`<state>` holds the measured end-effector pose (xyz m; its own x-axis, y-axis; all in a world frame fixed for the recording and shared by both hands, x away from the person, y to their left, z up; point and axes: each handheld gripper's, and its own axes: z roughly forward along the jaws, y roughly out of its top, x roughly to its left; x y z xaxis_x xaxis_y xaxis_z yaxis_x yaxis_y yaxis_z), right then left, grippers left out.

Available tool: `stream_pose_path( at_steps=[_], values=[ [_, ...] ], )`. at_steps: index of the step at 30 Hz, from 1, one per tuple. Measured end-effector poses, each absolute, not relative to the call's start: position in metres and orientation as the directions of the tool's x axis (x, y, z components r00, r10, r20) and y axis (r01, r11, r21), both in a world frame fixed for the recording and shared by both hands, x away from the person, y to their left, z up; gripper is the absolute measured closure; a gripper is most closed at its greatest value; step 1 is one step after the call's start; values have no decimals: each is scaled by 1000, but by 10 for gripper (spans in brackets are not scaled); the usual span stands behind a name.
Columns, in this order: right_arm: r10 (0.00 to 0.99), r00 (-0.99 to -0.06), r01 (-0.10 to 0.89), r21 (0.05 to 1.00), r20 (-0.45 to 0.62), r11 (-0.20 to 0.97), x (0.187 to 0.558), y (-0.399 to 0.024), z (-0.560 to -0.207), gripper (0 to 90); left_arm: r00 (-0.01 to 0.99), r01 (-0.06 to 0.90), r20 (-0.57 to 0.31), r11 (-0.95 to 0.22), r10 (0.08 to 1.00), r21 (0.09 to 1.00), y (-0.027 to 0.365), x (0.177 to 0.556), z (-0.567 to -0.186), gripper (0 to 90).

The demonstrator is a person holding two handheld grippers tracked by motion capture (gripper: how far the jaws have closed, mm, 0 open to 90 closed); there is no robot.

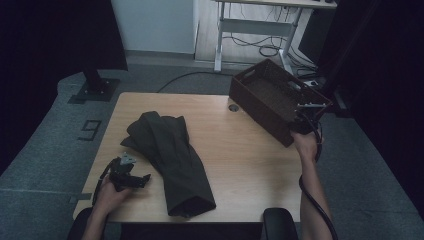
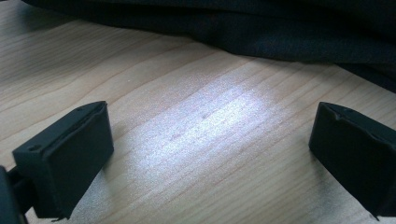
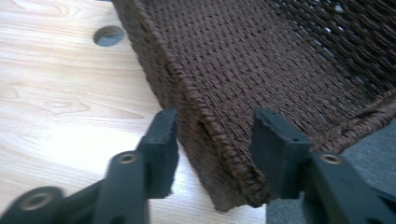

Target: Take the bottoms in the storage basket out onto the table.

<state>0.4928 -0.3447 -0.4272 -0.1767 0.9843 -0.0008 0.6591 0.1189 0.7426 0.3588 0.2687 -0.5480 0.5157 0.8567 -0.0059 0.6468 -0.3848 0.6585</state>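
- Jaws of the left gripper (image 1: pixel 134 176) stand wide apart in the high view, resting low on the table (image 1: pixel 240 150) near its front left corner, with nothing between them; the dark folded garment (image 1: pixel 170 157) lies just to their right, its long axis running from the far left toward the near edge.
- Across the same view, the right gripper (image 1: pixel 306 114) sits at the near corner of the brown woven basket (image 1: pixel 272 97), which overhangs the table's right edge, tilted; whether the pads press the rim is hard to tell from here.
- Left gripper view: both black jaws are spread over bare wood, and the garment (image 2: pixel 280 37) lies ahead of them, near but not touched.
- Right gripper view: the jaws straddle the basket's (image 3: pixel 261 65) corner wall, one outside and one inside, with a visible gap on each side, so they look loosened around the rim rather than clamped.
- Judged from this, the left hand is the nearer one to the garment, and a short reach forward would meet its long side.
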Motion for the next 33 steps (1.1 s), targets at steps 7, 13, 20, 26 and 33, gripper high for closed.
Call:
stream_pose_path(
  at_steps=[7,13,20,26,33],
  values=[
    [978,-206,628,761,-38,161,483,-336,-425,296,517,647,-5,-386,856,658,269,359,-548,0],
    [973,-229,614,769,-39,176,475,-330,-422,182,516,647,-6,-386,856,658,269,359,-548,0],
    [967,-251,600,777,-42,190,464,-321,-415,132,516,647,-6,-385,856,658,269,359,-548,0],
    [960,-277,588,784,-38,201,453,-313,-413,111,516,647,-6,-386,856,658,269,359,-548,0],
    [946,-321,570,787,-49,235,440,-303,-411,65,515,647,-6,-385,857,658,269,359,-548,0]
  ],
)
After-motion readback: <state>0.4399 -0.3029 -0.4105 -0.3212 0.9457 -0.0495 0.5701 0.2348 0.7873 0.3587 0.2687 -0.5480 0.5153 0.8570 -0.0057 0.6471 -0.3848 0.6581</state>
